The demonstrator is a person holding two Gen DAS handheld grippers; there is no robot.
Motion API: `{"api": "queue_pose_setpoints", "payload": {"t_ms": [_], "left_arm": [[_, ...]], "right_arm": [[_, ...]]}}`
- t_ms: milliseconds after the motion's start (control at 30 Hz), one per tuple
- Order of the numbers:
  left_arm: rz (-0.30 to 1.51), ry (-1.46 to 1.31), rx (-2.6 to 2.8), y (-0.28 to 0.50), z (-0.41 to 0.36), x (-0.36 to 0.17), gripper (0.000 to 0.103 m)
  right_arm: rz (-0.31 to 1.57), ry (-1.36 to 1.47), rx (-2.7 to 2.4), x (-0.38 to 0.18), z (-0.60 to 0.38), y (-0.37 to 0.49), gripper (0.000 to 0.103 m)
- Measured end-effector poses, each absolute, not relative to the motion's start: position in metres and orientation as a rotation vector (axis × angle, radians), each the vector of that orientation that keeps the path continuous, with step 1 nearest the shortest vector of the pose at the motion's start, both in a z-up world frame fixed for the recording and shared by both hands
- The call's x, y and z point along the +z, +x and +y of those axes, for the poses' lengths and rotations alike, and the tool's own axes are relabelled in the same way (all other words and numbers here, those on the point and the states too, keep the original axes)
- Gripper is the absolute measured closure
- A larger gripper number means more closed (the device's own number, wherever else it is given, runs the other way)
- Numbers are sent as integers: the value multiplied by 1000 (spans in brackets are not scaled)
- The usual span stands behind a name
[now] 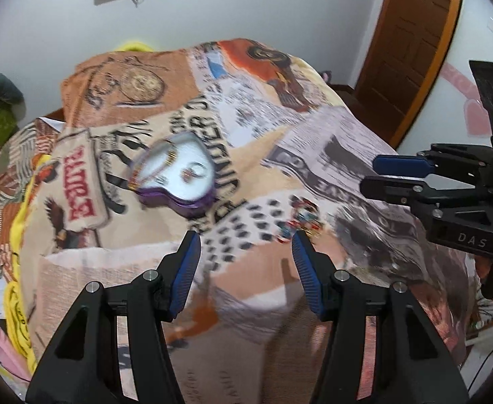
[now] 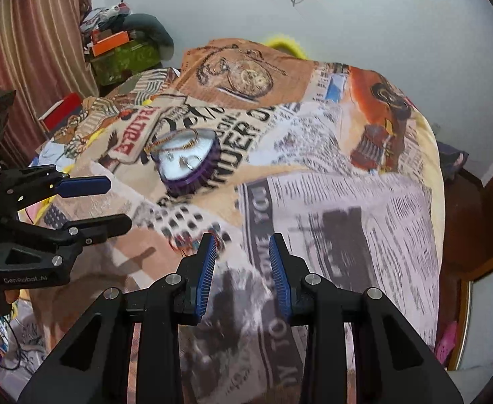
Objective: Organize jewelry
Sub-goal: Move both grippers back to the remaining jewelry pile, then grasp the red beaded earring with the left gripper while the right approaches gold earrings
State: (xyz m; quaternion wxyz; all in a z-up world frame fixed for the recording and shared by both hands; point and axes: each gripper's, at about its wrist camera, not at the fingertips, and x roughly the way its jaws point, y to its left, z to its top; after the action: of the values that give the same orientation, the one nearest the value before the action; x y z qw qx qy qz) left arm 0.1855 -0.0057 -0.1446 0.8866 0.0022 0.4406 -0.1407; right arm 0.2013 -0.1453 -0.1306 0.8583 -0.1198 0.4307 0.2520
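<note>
A heart-shaped purple box (image 1: 175, 181), holding a blurred chain and ring, sits mid-blanket (image 1: 330, 148), a smeared colourful trinket (image 1: 298, 219) nearer, just beyond the left gripper (image 1: 246, 239), which gapes empty like the right gripper (image 2: 243, 242).

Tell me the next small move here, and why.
Probably ease the left tool forward and down onto the colourful jewelry piece lying loose on the blanket. Both tools are open and empty; that piece sits just past its right fingertip, while the heart-shaped box already holds a chain and ring.
</note>
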Motion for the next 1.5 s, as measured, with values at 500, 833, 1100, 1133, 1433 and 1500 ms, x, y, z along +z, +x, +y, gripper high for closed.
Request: {"api": "queue_pose_setpoints", "payload": {"t_ms": [500,833,1100,1133,1433,1500], "left_arm": [[954,12,-325,190,-20,-175,82],[962,-11,-330,192,-6,-178,84],[963,25,-361,196,-19,-176,84],[962,31,-366,198,-21,-175,84],[975,71,-405,215,-38,-177,84],[979,72,-429,218,-42,-178,84]], "right_arm": [[1022,-231,653,-170,-131,195,73],[986,-276,677,-177,-113,201,73],[992,-242,694,-176,-122,196,94],[994,-237,694,-175,-123,197,94],[981,-227,655,-172,-145,193,94],[973,-235,647,-171,-147,190,94]]}}
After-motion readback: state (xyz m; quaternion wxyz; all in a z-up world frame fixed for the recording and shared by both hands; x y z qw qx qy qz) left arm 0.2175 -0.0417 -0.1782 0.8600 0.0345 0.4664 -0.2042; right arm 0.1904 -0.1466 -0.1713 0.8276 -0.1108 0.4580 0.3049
